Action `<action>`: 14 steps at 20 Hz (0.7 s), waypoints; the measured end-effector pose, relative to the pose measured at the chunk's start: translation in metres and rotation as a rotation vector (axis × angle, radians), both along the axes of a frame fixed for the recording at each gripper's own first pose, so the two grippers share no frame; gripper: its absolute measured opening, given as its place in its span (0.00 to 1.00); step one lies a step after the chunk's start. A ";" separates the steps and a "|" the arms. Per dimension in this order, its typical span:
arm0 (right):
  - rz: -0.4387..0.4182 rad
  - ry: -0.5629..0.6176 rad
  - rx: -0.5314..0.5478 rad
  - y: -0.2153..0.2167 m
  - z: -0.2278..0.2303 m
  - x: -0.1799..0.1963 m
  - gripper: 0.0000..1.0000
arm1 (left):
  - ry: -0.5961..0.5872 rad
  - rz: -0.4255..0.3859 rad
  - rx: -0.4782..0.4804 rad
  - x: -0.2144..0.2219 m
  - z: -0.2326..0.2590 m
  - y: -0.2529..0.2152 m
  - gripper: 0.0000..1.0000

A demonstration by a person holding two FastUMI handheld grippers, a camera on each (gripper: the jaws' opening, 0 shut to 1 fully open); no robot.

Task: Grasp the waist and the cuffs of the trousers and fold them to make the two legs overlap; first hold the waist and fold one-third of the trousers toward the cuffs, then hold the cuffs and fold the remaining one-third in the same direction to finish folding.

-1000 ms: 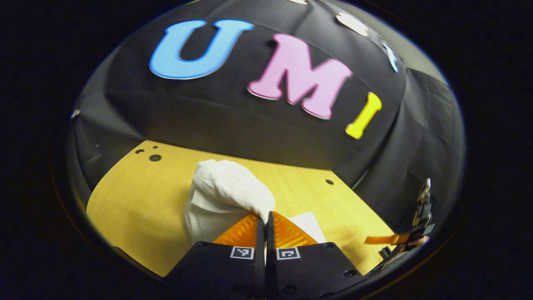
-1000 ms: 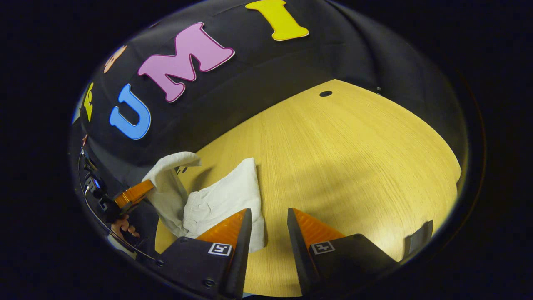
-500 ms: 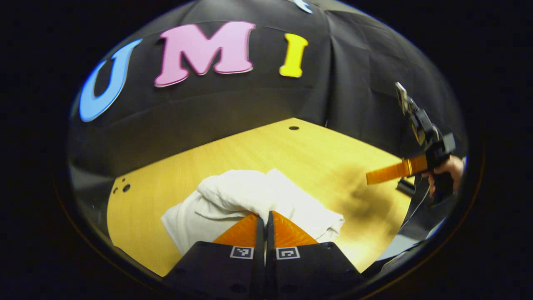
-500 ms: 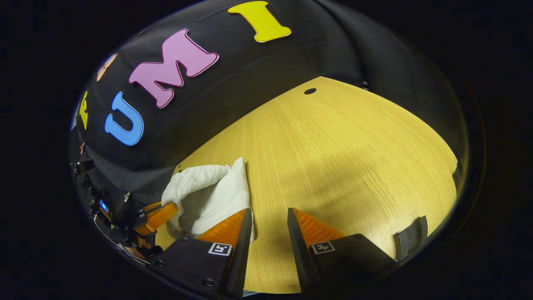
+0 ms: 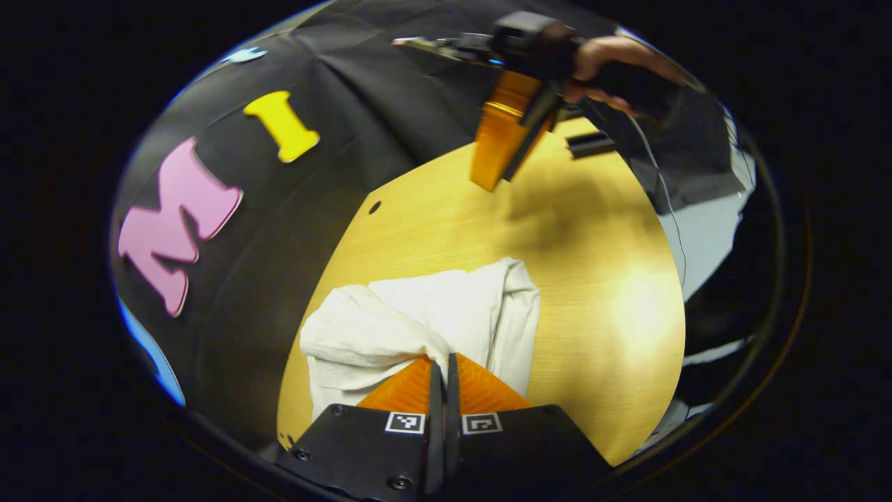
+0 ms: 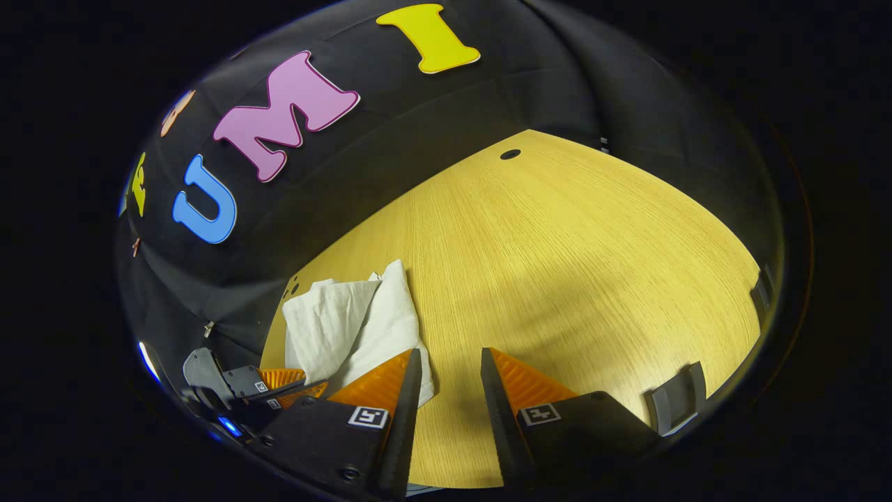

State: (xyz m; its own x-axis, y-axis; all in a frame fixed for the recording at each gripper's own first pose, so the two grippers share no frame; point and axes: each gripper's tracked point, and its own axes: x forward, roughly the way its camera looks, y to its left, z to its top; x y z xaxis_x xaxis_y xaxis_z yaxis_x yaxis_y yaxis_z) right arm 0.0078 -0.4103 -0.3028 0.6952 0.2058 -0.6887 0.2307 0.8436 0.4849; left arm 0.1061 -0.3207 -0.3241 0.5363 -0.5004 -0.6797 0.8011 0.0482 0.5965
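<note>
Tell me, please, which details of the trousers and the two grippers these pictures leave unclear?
- Left gripper view: the left gripper is closed on the white trousers; its fingers hide the pinched edge, so waist or cuff is unclear.
- Right gripper view: the open right gripper covers the trousers' near corner.
- Bunched cloth hides the layering.

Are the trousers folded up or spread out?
Folded: the trousers lie in a small layered bundle on the table, left gripper pinching one edge.
</note>
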 end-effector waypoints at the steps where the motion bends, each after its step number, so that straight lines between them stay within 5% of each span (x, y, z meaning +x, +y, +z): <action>1: 0.001 0.001 0.000 0.001 -0.001 -0.001 0.53 | -0.027 -0.058 0.049 -0.005 -0.004 0.000 0.05; 5: -0.003 0.006 0.002 0.000 -0.001 -0.003 0.54 | -0.163 -0.289 0.236 -0.027 -0.019 0.002 0.06; 8: 0.003 0.002 0.003 0.000 0.001 -0.002 0.53 | -0.171 -0.358 0.286 -0.049 -0.017 0.006 0.12; 10: 0.009 -0.005 0.003 0.000 0.003 -0.002 0.53 | -0.128 -0.359 0.268 -0.062 -0.023 0.012 0.30; 13: 0.030 -0.015 -0.001 0.004 0.010 0.000 0.53 | -0.121 -0.331 0.218 -0.073 -0.013 0.014 0.78; 14: 0.039 -0.021 -0.003 0.006 0.014 0.000 0.53 | -0.120 -0.301 0.193 -0.069 -0.006 0.015 0.81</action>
